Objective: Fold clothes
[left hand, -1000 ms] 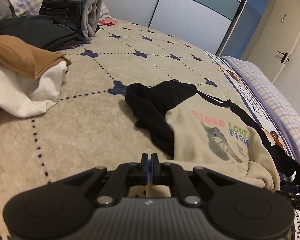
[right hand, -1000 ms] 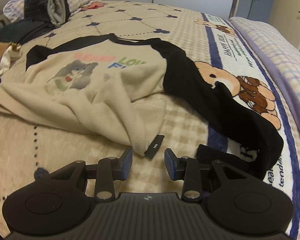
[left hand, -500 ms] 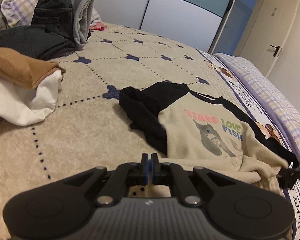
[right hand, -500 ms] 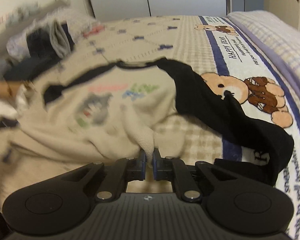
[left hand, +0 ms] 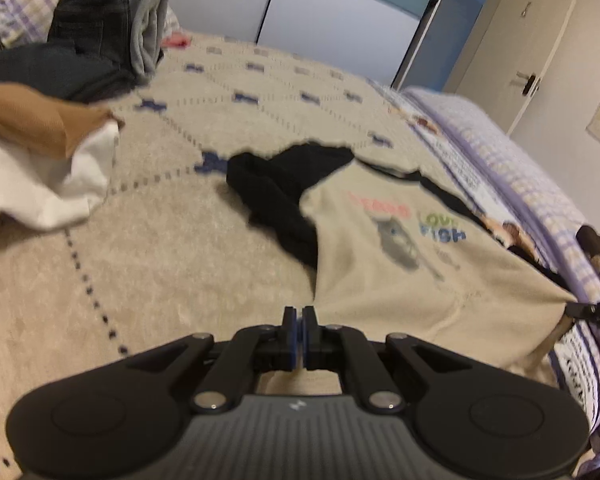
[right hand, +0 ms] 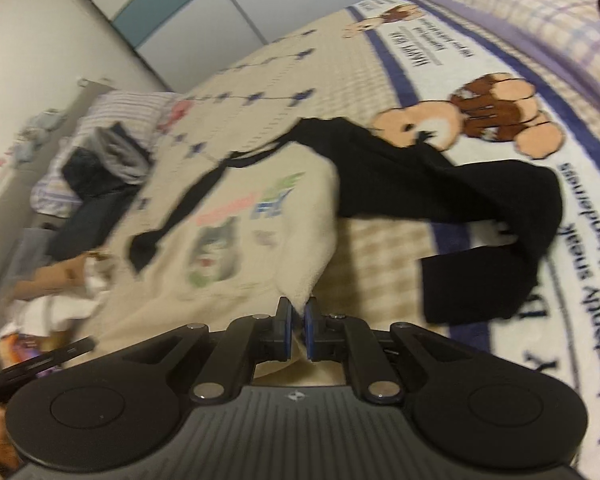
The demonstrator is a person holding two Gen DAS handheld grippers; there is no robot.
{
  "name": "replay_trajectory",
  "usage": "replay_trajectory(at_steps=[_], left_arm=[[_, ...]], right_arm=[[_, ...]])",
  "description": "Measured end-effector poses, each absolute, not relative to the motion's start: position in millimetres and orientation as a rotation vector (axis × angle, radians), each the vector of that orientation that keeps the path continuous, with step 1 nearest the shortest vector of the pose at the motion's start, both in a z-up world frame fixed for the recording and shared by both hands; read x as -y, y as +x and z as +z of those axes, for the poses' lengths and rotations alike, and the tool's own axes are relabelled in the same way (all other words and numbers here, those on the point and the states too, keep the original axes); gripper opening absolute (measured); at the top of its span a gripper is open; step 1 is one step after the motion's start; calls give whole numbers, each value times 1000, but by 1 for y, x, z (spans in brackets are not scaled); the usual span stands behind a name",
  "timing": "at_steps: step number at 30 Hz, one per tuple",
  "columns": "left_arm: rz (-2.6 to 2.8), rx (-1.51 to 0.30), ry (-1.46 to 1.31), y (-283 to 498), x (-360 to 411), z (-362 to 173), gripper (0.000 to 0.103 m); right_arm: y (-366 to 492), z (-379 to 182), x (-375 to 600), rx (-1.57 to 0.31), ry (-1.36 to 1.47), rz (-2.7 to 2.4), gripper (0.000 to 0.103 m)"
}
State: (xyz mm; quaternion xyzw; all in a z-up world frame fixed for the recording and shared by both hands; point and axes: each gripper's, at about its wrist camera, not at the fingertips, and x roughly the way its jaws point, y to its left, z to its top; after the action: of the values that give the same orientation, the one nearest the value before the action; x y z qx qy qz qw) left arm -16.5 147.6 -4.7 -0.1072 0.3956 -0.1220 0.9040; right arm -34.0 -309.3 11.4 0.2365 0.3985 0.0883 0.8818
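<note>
Since a second ago the right gripper (right hand: 296,312) has closed on the hem of the sweatshirt (right hand: 236,264) and lifted it, pulling the cream cloth taut where it lay rumpled before. The sweatshirt lies face up on the bed (left hand: 160,248), its cat print and coloured lettering showing, one black sleeve (left hand: 276,200) bunched beside the chest and the other sleeve (right hand: 440,184) trailing over the bear picture on the blanket (right hand: 496,112). The right gripper pinches a fold of the cream hem between its blue pads. The left gripper (left hand: 299,318) has its jaws pressed together at the sweatshirt's near edge; whether it holds cloth cannot be told. A pile of folded clothes (left hand: 80,56) sits at the far left of the bed, with a brown and white heap (left hand: 40,160) nearer. Wardrobe doors (left hand: 320,12) stand behind.
</note>
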Motion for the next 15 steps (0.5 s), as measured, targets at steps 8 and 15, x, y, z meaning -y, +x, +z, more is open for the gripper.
replay_trajectory(at_steps=[8, 15], left_arm=[[-263, -863, -241, -10, -148, -21, 9], [-324, -850, -272, -24, -170, -19, 30]], right_arm=[[-10, -24, 310, -849, 461, 73, 12], [-32, -20, 326, -826, 473, 75, 30]])
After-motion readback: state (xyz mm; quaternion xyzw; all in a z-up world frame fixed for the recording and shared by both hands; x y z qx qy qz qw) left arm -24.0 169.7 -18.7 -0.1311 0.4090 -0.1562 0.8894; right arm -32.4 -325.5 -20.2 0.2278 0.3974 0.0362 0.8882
